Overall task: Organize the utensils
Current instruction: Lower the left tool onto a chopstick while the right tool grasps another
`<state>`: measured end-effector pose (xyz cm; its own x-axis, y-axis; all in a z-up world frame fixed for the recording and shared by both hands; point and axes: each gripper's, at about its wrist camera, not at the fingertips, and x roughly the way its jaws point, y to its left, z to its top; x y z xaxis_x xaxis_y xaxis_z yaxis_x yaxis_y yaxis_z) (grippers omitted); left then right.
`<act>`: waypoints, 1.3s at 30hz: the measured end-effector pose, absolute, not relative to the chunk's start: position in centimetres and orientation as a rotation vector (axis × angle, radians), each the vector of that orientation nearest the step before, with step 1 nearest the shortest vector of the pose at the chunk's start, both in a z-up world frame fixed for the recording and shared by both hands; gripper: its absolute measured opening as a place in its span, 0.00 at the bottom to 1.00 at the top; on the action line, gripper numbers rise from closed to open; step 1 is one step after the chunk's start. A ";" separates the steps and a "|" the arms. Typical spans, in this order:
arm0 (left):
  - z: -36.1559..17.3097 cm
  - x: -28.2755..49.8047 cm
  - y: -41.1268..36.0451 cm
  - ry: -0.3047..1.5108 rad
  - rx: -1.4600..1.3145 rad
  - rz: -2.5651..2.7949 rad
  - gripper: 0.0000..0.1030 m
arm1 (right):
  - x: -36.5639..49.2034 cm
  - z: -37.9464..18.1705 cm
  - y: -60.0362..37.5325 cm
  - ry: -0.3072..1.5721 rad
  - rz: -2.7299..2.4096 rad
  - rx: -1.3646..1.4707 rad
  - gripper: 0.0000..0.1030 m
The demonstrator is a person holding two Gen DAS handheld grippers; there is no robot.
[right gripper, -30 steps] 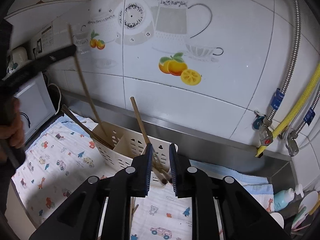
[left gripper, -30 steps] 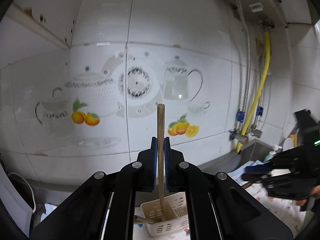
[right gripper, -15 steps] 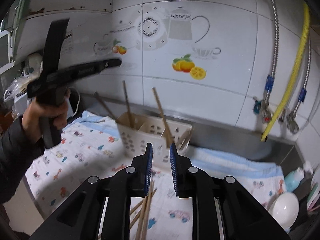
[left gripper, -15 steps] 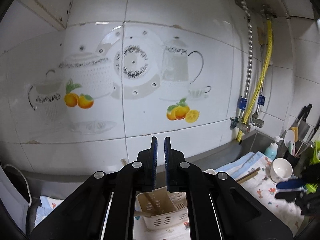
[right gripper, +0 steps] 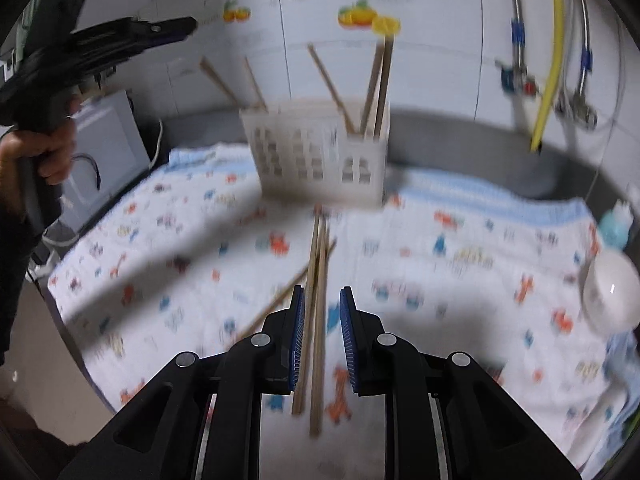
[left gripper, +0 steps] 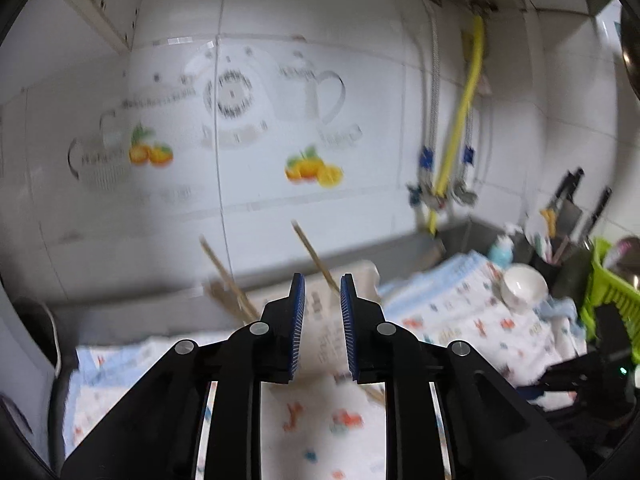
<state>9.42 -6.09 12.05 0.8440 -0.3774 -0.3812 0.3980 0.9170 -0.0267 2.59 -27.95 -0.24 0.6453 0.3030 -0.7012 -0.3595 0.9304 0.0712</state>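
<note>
A white perforated utensil holder (right gripper: 320,152) stands on the patterned cloth with several wooden chopsticks (right gripper: 376,84) upright in it. It also shows blurred in the left wrist view (left gripper: 332,312). Loose chopsticks (right gripper: 318,280) lie on the cloth before it. My right gripper (right gripper: 322,300) is open and empty, just above the loose chopsticks. My left gripper (left gripper: 322,292) is open and empty, held above the holder; it appears in the right wrist view (right gripper: 120,40) at upper left.
A patterned cloth (right gripper: 460,264) covers the counter. A white bowl (right gripper: 612,292) and a blue bottle (right gripper: 618,226) stand at right. A green rack (left gripper: 600,280) and a knife holder (left gripper: 568,216) are at far right. Tiled wall with pipes (right gripper: 552,52) behind.
The left gripper let the chopstick go into the holder, opened wider and pulled back. The right gripper drew back from the holder and lowered over the loose chopsticks.
</note>
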 end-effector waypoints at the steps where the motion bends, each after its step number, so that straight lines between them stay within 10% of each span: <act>1: 11.0 8.6 -6.2 0.414 0.054 -0.419 0.18 | 2.3 -0.9 -27.9 0.797 0.376 -0.078 0.17; 39: -9.3 0.1 -13.0 0.892 0.058 -0.495 0.25 | 0.4 -8.4 -27.4 0.909 0.328 -0.111 0.07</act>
<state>0.10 -12.97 -9.33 0.5236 -0.3897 -0.7576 0.4369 0.8863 -0.1539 0.43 -27.43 -8.44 0.5684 0.2321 -0.7893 -0.3252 0.9447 0.0436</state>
